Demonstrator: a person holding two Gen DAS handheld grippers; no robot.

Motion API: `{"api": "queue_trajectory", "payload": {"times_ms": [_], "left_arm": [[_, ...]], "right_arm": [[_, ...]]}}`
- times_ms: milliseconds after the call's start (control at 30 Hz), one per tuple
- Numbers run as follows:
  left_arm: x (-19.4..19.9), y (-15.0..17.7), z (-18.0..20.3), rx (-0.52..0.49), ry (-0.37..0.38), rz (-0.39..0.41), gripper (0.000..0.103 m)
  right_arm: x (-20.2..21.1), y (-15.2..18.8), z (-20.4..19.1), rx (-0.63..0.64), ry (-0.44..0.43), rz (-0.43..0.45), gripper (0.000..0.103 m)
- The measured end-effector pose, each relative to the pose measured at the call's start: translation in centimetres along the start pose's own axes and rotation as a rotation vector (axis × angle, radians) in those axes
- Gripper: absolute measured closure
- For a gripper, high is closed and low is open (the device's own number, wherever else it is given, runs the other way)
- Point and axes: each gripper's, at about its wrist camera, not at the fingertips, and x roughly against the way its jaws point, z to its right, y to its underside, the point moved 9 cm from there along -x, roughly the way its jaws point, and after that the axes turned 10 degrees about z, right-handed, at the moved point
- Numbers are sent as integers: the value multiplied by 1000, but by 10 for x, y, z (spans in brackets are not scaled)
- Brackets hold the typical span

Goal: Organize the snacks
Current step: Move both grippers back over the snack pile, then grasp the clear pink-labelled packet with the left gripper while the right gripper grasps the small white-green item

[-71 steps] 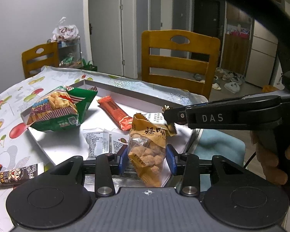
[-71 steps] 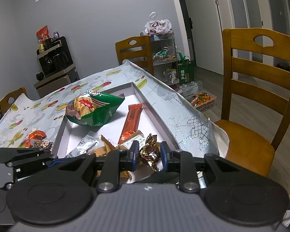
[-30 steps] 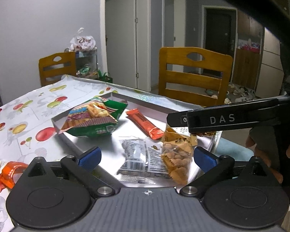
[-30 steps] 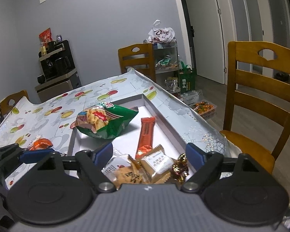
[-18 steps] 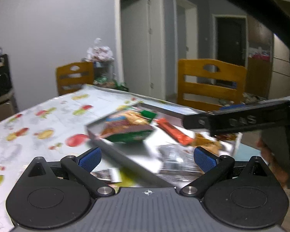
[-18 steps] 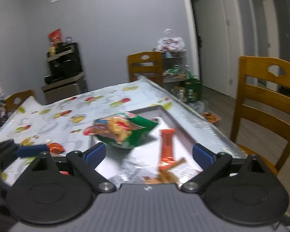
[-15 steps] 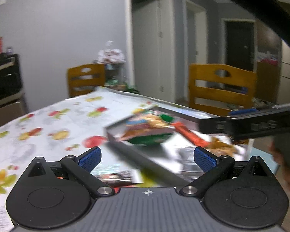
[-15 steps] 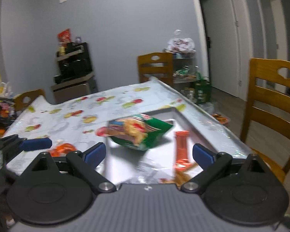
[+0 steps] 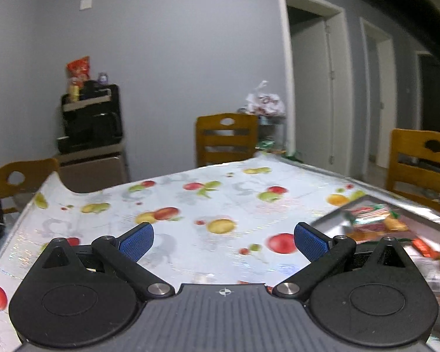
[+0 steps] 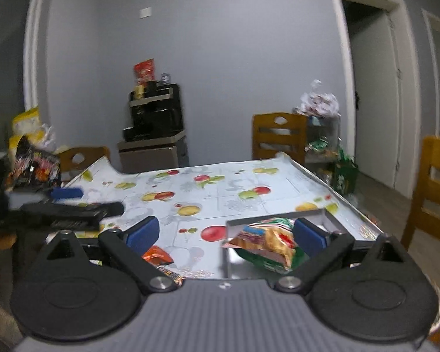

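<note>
My left gripper point(image 9: 223, 240) is open and empty above the fruit-print tablecloth point(image 9: 220, 199). The silver tray point(image 9: 331, 217) lies at its right, with a green snack bag point(image 9: 372, 215) and an orange bar point(image 9: 422, 246) blurred inside. My right gripper point(image 10: 226, 234) is wide open with nothing held. Beyond its right pad the green snack bag point(image 10: 267, 243) rests in the tray point(image 10: 278, 219). An orange wrapper point(image 10: 157, 256) and a dark-wrapped snack point(image 10: 170, 275) lie on the cloth beside the tray. The left gripper point(image 10: 94, 201) shows at the left of the right wrist view.
Wooden chairs point(image 10: 278, 138) stand at the table's far side and right point(image 9: 419, 161). A cabinet with a black machine point(image 10: 155, 129) stands against the grey wall. Snack bags point(image 10: 35, 164) are piled at the far left. A shelf with bags point(image 10: 319, 135) stands by the door.
Both grippers let go of their snacks in the tray, opened wide and swung left. The tray has slid to the right of both views and the tablecloth fills the middle.
</note>
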Motion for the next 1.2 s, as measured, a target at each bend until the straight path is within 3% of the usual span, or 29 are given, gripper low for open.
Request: {"api": "queue_trajectory", "payload": {"times_ms": [167, 267, 467, 567, 867, 1067, 1133, 1200], "left_arm": [[-21, 24, -5, -4, 19, -48, 0], [-34, 42, -16, 16, -18, -79, 0], [-39, 66, -36, 158, -90, -73, 0], [-42, 74, -36, 153, -73, -110, 0], [-38, 73, -44, 176, -66, -85, 0], [-42, 75, -44, 188, -44, -93, 1], [-43, 76, -43, 188, -38, -101, 1], [-45, 77, -42, 188, -30, -109, 2]], "right_arm": [[-1, 29, -29, 137, -49, -134, 4], [3, 56, -48, 171, -84, -229, 4], [7, 102, -67, 49, -103, -413, 4], [1, 115, -62, -29, -33, -463, 4], [-28, 124, -51, -81, 130, -403, 6], [-51, 127, -59, 36, 112, -354, 27], [-53, 131, -64, 83, 101, -357, 27], [-53, 133, -70, 128, 70, -357, 35]]}}
